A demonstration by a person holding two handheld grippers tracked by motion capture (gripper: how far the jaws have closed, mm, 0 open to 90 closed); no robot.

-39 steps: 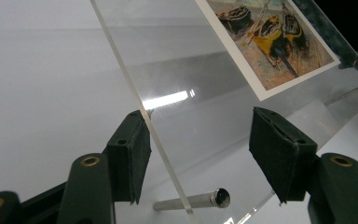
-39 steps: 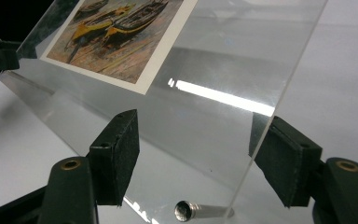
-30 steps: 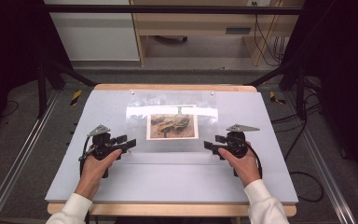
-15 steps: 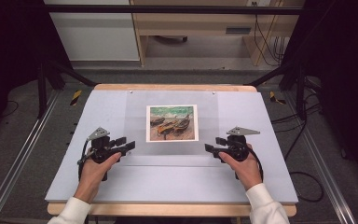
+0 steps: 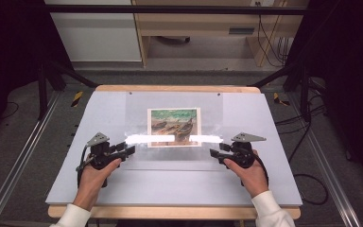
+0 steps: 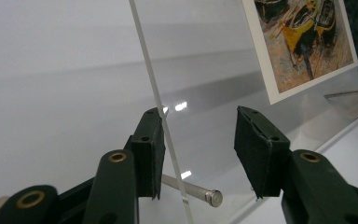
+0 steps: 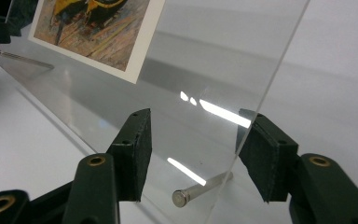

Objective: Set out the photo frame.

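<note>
My left tool (image 5: pixel 125 150) and right tool (image 5: pixel 216 153) have just been closing, both still open, each straddling a side edge of the clear acrylic frame (image 5: pixel 137 111) holding the boat picture (image 5: pixel 174 125).

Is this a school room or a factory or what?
Probably a lab or workshop set up for recording. A plain white table stands between metal rails, loose cables lie on the grey floor, and a person's hands hold the left gripper and right gripper.

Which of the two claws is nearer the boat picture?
The left claw: the boat picture sits left of the clear sheet's middle, farther from the right claw.
</note>
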